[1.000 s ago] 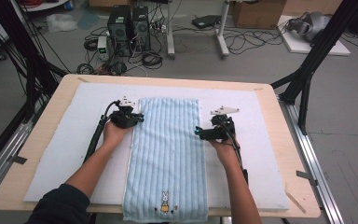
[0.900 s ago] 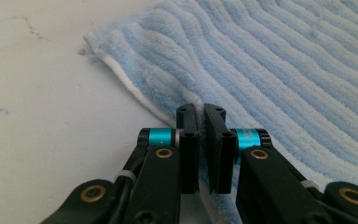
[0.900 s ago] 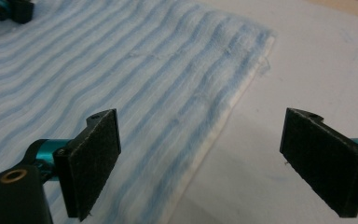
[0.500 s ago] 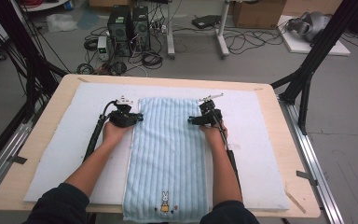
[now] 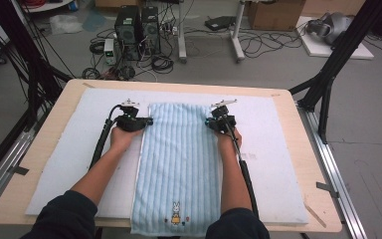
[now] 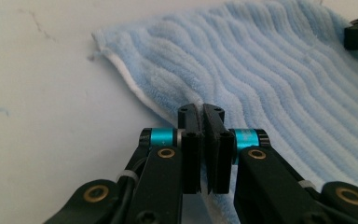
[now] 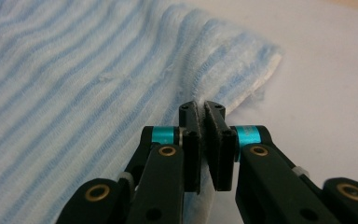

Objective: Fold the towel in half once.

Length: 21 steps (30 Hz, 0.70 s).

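Jaws of both grippers are clamped on the blue towel's (image 5: 179, 164) long edges near its far corners, the right gripper's (image 7: 204, 140) having just closed on the cloth. That towel lies flat down the middle of the counter (image 5: 303, 164), on a white mat (image 5: 268, 149). Each bite looks thin, so a lift could pull the edge free, most likely on the right; uneven raising would skew the cloth. Left gripper (image 6: 204, 142) sits at ten o'clock of the towel, the right at two, forearms reaching forward almost parallel along either side.
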{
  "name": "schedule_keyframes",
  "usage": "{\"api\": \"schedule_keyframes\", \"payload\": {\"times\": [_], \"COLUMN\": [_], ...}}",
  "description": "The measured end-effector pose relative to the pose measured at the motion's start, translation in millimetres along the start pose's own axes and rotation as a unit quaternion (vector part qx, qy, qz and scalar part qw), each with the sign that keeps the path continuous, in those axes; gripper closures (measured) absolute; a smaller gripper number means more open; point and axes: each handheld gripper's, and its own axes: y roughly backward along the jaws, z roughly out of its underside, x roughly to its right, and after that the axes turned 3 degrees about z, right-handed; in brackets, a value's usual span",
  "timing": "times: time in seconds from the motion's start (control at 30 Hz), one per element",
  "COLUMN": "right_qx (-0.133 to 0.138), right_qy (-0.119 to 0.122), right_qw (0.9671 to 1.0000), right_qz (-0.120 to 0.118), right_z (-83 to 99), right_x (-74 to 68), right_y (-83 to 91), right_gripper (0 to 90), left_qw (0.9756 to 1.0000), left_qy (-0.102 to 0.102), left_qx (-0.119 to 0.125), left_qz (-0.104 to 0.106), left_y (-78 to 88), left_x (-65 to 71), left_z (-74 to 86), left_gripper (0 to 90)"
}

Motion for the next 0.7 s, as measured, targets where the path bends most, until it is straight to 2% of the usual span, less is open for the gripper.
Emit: {"api": "schedule_keyframes", "payload": {"times": [0.1,0.17,0.23,0.37,0.43,0.53,0.57,0.7], "right_qx": [0.026,0.027,0.026,0.035,0.042,0.046,0.046,0.045], "right_qy": [-0.014,-0.018,-0.014,0.005,0.007,0.015,0.020,0.027], "right_qw": [0.9996,0.9994,0.9993,0.9987,0.9981,0.9972,0.9970,0.9963], "right_qz": [-0.003,-0.013,-0.022,-0.037,-0.045,-0.057,-0.059,-0.068], "right_z": [-1.4,-1.1,-1.6,-2.0,0.0,5.9,7.8,21.7], "right_x": [5.1,7.9,8.1,2.9,1.0,-3.9,-5.3,-13.5], "right_y": [4.5,7.6,11.9,25.1,32.9,45.2,47.7,63.0], "right_gripper": [85.6,85.6,85.6,85.6,85.6,85.6,85.6,85.4], "left_qw": [0.9998,0.9997,0.9997,0.9987,0.9984,0.9981,0.9975,0.9961], "left_qy": [0.006,0.006,0.000,-0.010,-0.014,-0.023,-0.028,-0.049], "left_qx": [0.017,0.019,0.016,0.036,0.040,0.036,0.046,0.051], "left_qz": [0.005,0.014,0.019,0.034,0.037,0.044,0.045,0.053], "left_y": [2.3,4.6,7.9,22.4,29.6,39.2,43.0,55.0], "left_x": [-0.1,0.8,2.9,10.4,13.3,19.5,23.1,36.8], "left_z": [-7.8,-8.3,-8.1,-4.5,-2.0,1.0,3.0,12.8], "left_gripper": [85.6,85.5,85.5,85.5,85.4,85.2,85.2,85.2]}}
